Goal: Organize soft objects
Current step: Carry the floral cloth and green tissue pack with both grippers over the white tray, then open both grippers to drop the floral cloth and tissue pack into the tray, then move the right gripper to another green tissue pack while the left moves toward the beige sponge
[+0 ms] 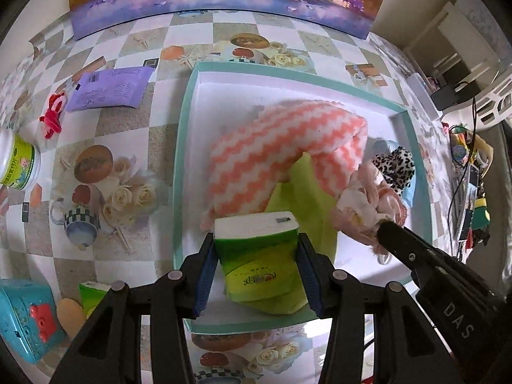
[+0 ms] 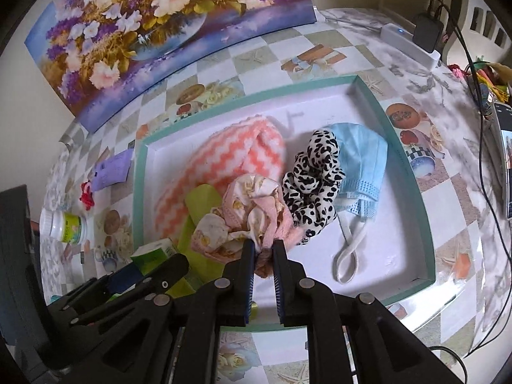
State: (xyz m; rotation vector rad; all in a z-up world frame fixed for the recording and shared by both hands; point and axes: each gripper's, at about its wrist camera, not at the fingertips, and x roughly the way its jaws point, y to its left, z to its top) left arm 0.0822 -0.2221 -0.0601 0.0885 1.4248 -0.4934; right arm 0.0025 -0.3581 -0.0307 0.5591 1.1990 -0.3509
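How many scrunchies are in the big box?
2. The pink floral scrunchie is pinched by the right gripper near the front. The leopard-print scrunchie lies beside it, partly on the blue mask. Others may hide underneath.

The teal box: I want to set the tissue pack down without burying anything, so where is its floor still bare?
In the teal box, bare white floor shows along the far wall behind the zigzag towel, and in the near right corner beyond the blue mask. The middle is crowded: pink scrunchie, leopard scrunchie, green cloth.
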